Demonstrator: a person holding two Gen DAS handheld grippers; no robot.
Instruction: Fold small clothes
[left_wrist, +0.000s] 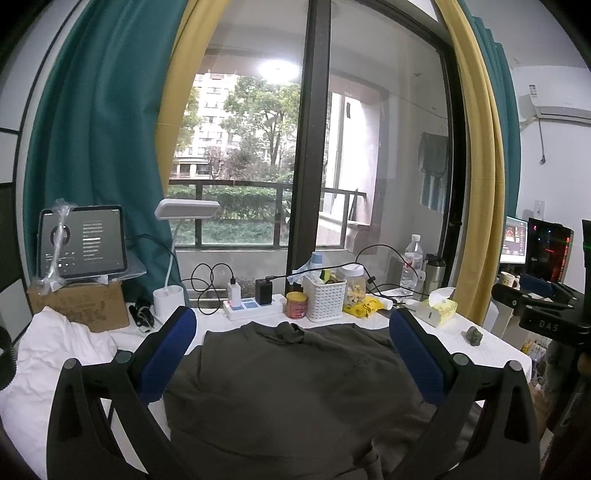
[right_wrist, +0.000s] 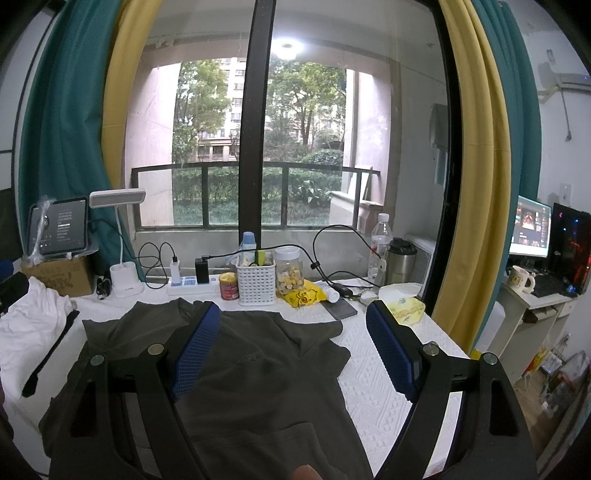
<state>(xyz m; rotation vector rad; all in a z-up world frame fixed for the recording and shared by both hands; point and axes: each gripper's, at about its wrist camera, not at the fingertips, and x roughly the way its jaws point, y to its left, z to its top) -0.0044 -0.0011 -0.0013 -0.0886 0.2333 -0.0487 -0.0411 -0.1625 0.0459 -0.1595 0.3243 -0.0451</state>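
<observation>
The olive shirt (right_wrist: 258, 362) looks soft, light and floppy, so pinch it at a sleeve edge or hem. Your left gripper (left_wrist: 291, 332) and right gripper (right_wrist: 291, 332) both gape wide, holding nothing.

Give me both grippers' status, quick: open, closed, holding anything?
Left gripper: open, holding nothing, above the olive shirt.
Right gripper: open, holding nothing, above the same shirt.
</observation>
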